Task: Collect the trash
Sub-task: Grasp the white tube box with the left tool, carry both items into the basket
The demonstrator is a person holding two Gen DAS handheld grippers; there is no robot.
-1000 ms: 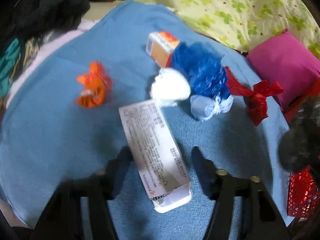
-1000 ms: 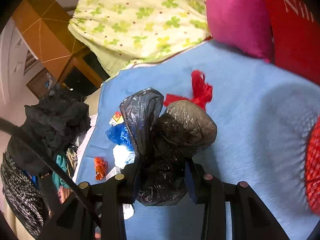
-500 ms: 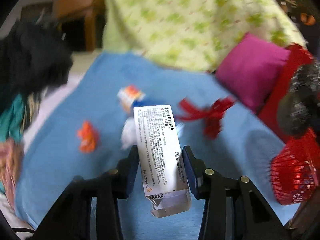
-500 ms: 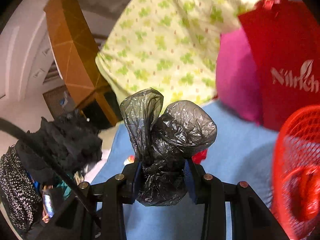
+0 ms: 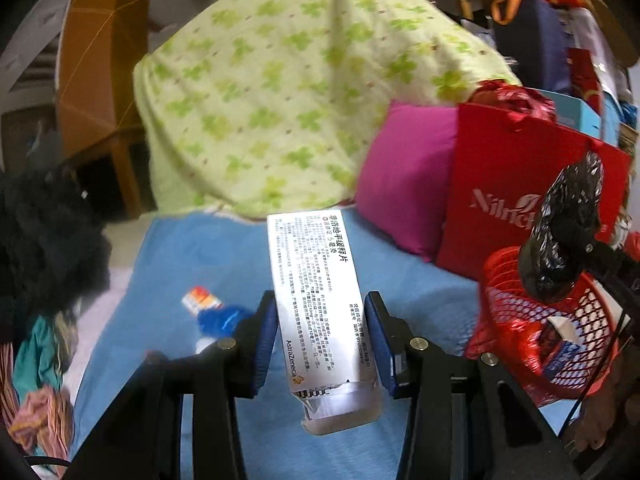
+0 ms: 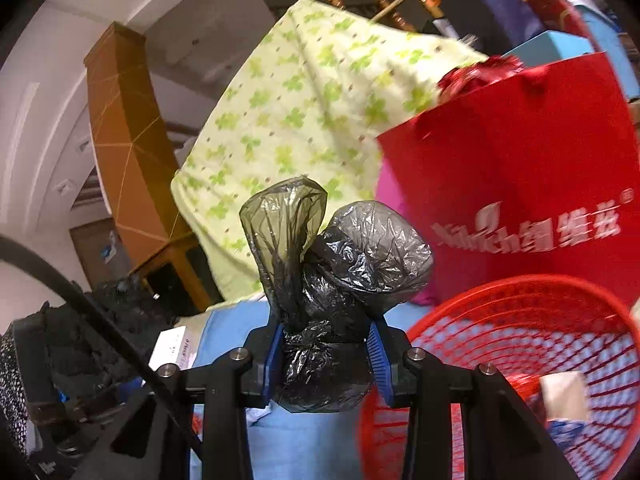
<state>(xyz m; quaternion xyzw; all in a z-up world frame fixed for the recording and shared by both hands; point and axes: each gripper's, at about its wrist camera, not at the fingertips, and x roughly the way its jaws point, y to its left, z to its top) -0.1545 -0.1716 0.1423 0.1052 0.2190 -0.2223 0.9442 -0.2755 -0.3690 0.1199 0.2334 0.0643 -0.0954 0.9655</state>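
Risk: you are carrying two pieces of trash toward the red mesh basket (image 5: 516, 312) at once. The knotted black plastic bag (image 6: 336, 300) is hanging at the basket's 10 o'clock rim; opening there is likely to drop it on the blue bedsheet (image 5: 192, 264) instead. The white medicine box (image 5: 320, 300) is gripped only along its side edges, its torn flap hanging free, so a quick swing could be letting it slip.

Left gripper (image 5: 320, 336): you are keeping it closed to the box's width, pads pressing both long edges. Right gripper (image 6: 326, 350): you are keeping it clamped narrowly on the bag's knotted neck. A blue bag and small orange carton (image 5: 202, 300) are lying at 9 o'clock.
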